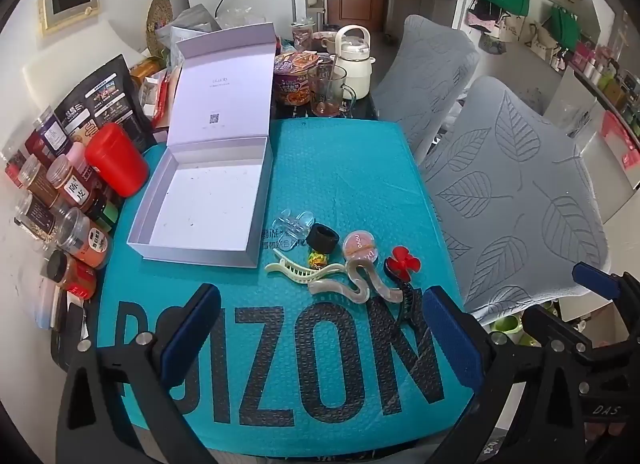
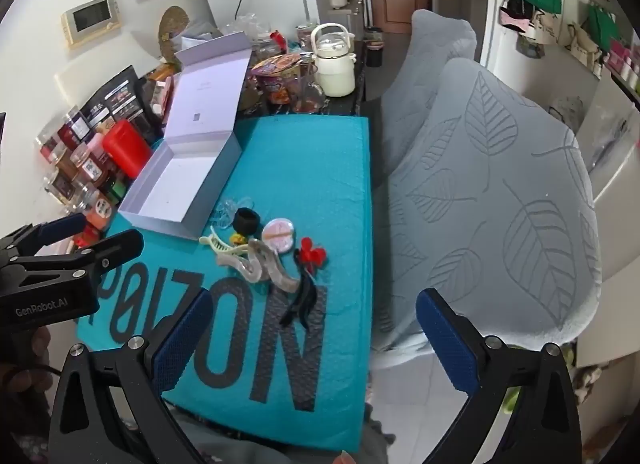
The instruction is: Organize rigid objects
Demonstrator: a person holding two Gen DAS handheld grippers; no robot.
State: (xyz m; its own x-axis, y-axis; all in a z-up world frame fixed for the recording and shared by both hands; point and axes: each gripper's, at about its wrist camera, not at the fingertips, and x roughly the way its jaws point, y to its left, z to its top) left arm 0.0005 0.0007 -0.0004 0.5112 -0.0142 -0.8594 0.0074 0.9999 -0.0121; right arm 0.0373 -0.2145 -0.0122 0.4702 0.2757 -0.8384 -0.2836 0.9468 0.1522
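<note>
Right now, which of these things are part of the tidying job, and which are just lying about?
Part of the job:
open white box
cream hair claw
wavy translucent clip
red flower clip
round compact
black ring

Lying about:
spice jars
red cup
kettle

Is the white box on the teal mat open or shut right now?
Open. The white box has its lid standing up behind it, and the tray's bare floor shows with nothing inside.

Two handheld claws hang side by side, both pointing forward. The left claw (image 1: 320, 328) has its blue-padded fingers (image 1: 192, 324) spread wide, nothing between them. The right claw (image 2: 316, 334) is equally wide apart and empty, its fingers (image 2: 448, 340) angled slightly downward.
</note>
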